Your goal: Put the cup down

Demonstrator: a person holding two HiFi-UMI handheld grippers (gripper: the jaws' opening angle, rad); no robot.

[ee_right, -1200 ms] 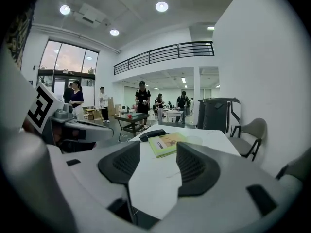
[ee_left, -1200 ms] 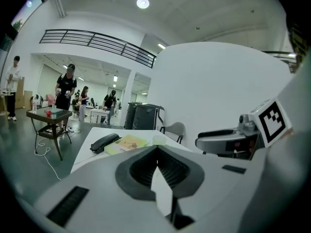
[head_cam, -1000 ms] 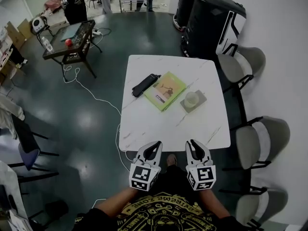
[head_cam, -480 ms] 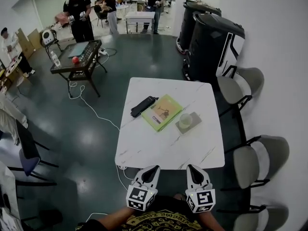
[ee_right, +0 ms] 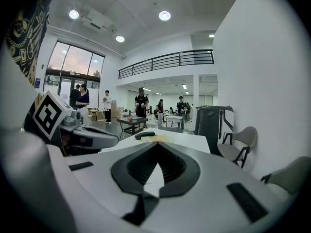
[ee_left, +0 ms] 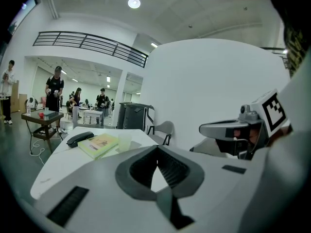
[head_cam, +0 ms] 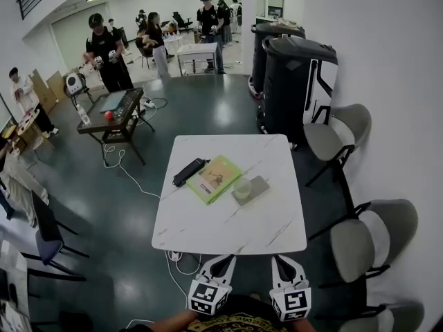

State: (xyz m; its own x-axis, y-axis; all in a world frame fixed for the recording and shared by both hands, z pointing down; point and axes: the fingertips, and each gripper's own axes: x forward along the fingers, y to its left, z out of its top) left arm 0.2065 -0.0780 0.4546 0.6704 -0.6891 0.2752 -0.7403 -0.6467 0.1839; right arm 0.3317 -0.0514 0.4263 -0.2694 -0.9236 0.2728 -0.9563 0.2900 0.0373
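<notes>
Left gripper [head_cam: 225, 258] and right gripper [head_cam: 279, 259] clenched shut, empty. Cup [head_cam: 242, 187] upright on grey mat [head_cam: 259, 185], well ahead of both jaws. Seemingly done: hold clear, avoid bumping table [head_cam: 208, 223].

We see left gripper [ee_left: 157, 148] jaws tip to tip, nothing between | white bench [ee_left: 53, 171] ahead carries black case [ee_left: 80, 138], green book [ee_left: 99, 145], pale cup [ee_left: 125, 141] just right of book | right gripper [ee_left: 206, 129] at our right
</notes>
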